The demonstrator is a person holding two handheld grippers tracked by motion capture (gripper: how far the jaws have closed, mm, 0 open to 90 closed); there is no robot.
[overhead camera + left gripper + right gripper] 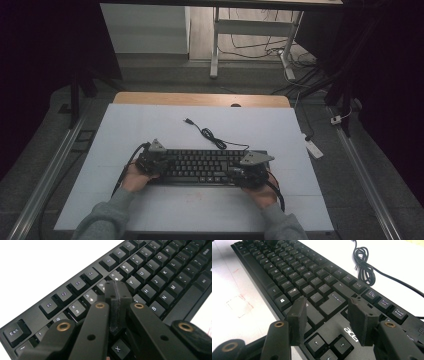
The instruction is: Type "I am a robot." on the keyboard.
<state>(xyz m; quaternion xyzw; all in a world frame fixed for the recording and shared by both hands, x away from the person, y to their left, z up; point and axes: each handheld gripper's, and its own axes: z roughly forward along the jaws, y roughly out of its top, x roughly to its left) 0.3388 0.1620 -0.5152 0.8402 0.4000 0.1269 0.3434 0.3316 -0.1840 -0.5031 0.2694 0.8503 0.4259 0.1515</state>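
We see a black keyboard (pixel 200 167) lying flat near the front of the white table (pixel 150 130), its cable (pixel 210 135) trailing in a loose coil behind it towards the far edge. Our left gripper (pixel 117 293) has its jaws pressed together with nothing between them, the tips low over the R and T keys, while our right gripper (pixel 325 315) hangs with jaws spread and empty above the right-shift and arrow keys beside the brand lettering. From the high view both grippers cover the keyboard's two ends, and the dim room makes the key legends there unreadable.
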